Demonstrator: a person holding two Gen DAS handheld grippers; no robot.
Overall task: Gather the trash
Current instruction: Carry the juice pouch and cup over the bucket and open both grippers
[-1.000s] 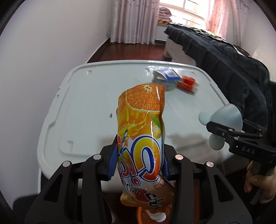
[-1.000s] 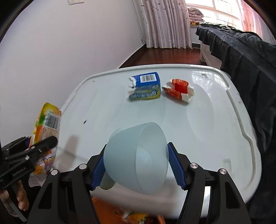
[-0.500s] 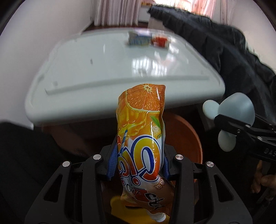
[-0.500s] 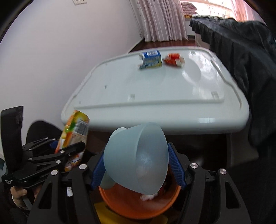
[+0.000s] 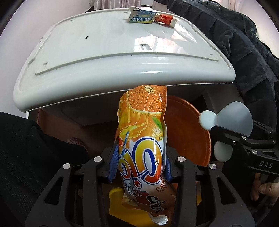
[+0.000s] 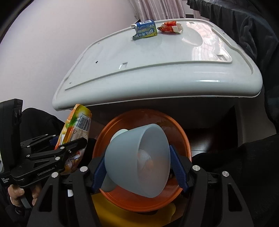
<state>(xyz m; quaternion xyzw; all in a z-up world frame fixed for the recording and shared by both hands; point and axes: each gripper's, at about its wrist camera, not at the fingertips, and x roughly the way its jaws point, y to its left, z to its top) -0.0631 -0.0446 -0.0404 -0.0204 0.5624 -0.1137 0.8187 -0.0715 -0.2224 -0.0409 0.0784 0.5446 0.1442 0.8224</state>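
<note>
White glossy table point(image 5: 97, 57) fills upper view, raised rim, window light reflected on its right side. Plain pale wall point(image 6: 52, 35) left. Pinkish curtains point(image 6: 157, 8) behind table. Dark blanket point(image 5: 244, 43) draped at right. Shadowed space beneath table.

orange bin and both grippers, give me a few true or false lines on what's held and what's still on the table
1. The left gripper is shut on the orange juice pouch. True.
2. The right gripper is empty. False: it is shut on the pale blue plastic cup.
3. The cup is held in front of the orange bin below the table edge. True.
4. The blue carton already lies in the bin. False: it lies on the white table.
5. The red wrapper lies beside the blue carton on the table. True.
</note>
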